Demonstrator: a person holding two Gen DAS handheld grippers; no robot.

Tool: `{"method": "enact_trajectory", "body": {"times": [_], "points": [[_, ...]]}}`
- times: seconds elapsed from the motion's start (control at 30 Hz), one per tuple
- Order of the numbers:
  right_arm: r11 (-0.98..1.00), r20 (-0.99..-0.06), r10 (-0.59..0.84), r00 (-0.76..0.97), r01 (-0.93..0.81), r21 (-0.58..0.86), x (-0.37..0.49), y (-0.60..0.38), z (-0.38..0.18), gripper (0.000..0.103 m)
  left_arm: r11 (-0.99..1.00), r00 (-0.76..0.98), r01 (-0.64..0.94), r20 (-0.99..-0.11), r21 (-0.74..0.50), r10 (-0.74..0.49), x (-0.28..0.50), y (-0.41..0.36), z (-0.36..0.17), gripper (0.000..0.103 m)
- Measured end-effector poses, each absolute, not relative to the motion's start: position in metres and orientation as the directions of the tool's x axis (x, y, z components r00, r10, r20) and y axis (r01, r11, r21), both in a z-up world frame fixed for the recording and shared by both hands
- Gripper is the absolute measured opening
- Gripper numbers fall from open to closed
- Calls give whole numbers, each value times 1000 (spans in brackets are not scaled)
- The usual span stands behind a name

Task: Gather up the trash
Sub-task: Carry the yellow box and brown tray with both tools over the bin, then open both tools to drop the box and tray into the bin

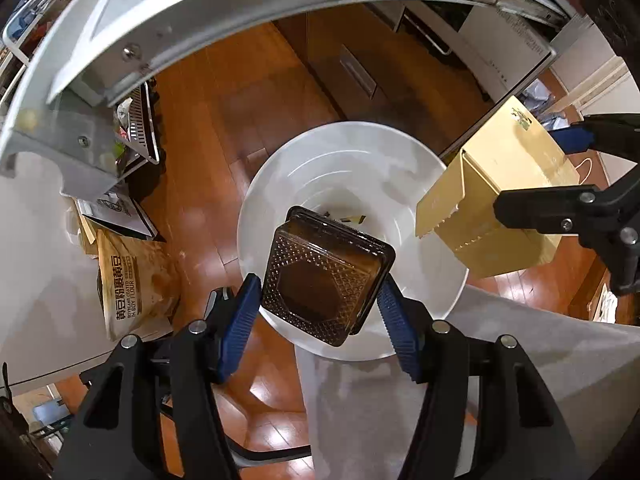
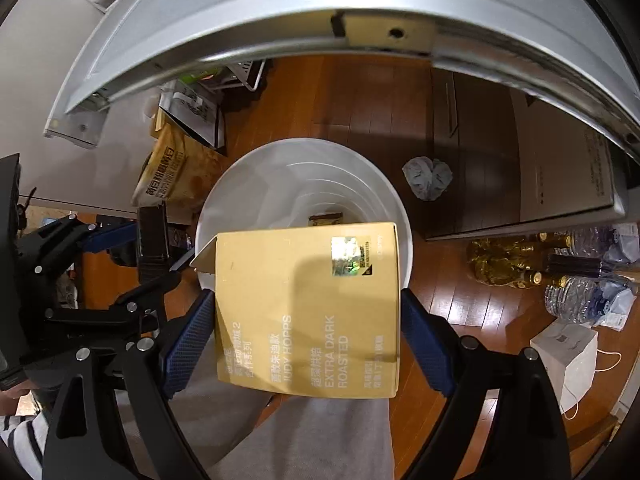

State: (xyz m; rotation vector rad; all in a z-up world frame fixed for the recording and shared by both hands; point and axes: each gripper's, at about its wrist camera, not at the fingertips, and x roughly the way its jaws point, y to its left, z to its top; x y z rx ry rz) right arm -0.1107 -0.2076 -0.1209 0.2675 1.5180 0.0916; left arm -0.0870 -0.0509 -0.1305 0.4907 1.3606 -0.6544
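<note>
My left gripper (image 1: 318, 300) is shut on a dark brown clear plastic tray (image 1: 324, 274), held over the open white trash bin (image 1: 424, 184) on the wooden floor. My right gripper (image 2: 306, 320) is shut on a gold cardboard box (image 2: 308, 308) printed "EXTRA DARK ROASTED", held above the same white bin (image 2: 240, 188). The gold box also shows in the left wrist view (image 1: 492, 204) at the right, over the bin's rim. The left gripper with the brown tray (image 2: 152, 236) shows at the left of the right wrist view. Small scraps lie at the bin's bottom (image 2: 326, 219).
A table edge (image 1: 240, 0) arches over the top of both views. A tan snack bag (image 1: 132, 280) leans left of the bin. A crumpled grey wad (image 2: 427, 178) lies on the floor. Bottles (image 2: 508, 260) and a white paper bag (image 2: 568, 364) stand at right. Dark cabinets are behind.
</note>
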Motion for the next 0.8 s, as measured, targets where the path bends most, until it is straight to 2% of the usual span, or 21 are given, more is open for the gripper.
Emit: {"method": "enact_trajectory", "body": {"times": [0.8], "points": [[982, -984, 172, 47, 71, 175, -97, -201, -137, 87, 727, 52, 685, -992, -46, -112, -76, -56, -147, 61]]}}
